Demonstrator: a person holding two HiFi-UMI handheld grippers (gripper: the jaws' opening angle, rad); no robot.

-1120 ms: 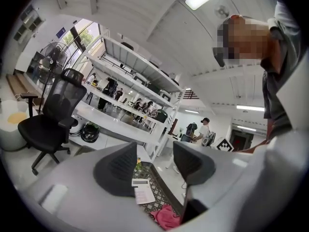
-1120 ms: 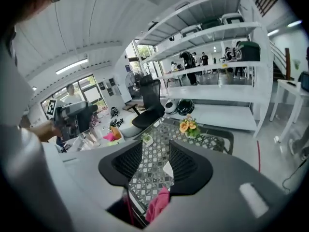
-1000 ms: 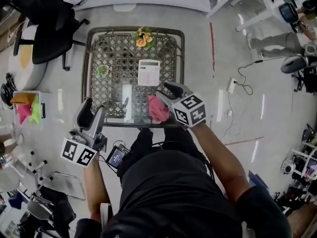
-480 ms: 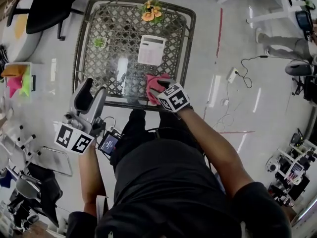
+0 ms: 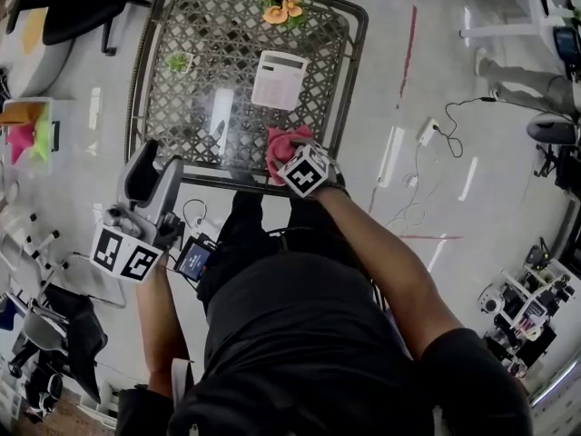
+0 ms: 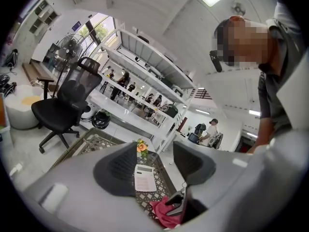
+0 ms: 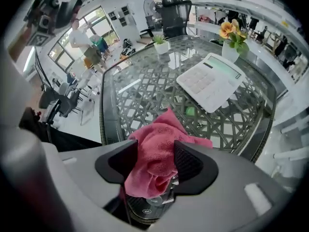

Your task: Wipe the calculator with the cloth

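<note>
You lowered the right gripper (image 7: 155,154) and its jaws were opening around the cloth (image 5: 280,143), the calculator (image 5: 280,78) not yet wiped; the left gripper (image 6: 154,161) stood apart, empty

Glass-topped lattice surface (image 5: 182,116), square, with a dark metal rim. Lying flat on it, right of centre toward the far side, a white calculator (image 5: 279,79). Bunched at the near right edge, apart from it, a pink cloth (image 5: 280,145). At the far edge, a pot of orange flowers (image 5: 281,5); toward the left, a small green plant (image 5: 178,62).
</note>
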